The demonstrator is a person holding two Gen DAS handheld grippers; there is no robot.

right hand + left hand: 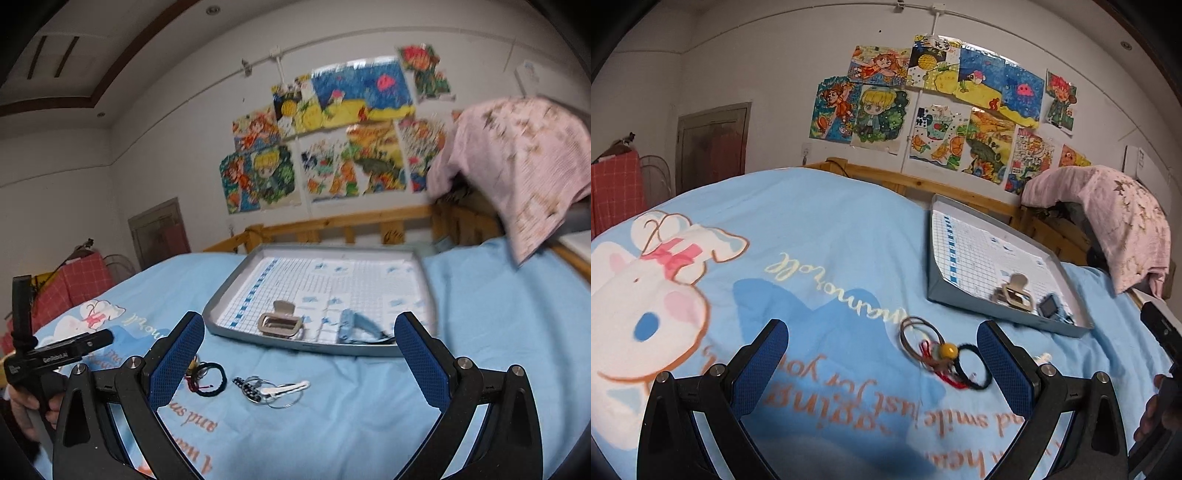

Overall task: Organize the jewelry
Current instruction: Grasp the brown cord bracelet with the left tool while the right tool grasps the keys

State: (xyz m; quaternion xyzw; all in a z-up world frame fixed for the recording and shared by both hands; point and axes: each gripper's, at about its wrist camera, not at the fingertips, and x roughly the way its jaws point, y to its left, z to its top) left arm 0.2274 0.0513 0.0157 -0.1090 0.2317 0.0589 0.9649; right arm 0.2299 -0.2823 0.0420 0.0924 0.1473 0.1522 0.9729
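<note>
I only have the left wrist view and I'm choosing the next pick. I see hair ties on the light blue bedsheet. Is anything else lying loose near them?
Observer: Yes. The right wrist view shows a black-and-white dotted hair clip lying apart from the black hair tie.
Operator: Is it alone?
Observer: No. A white hair clip and thin silver wire rings overlap it in one small cluster.
Operator: Is the right gripper free to take them?
Observer: The right gripper has its blue-padded fingers spread wide with nothing between them.
</note>
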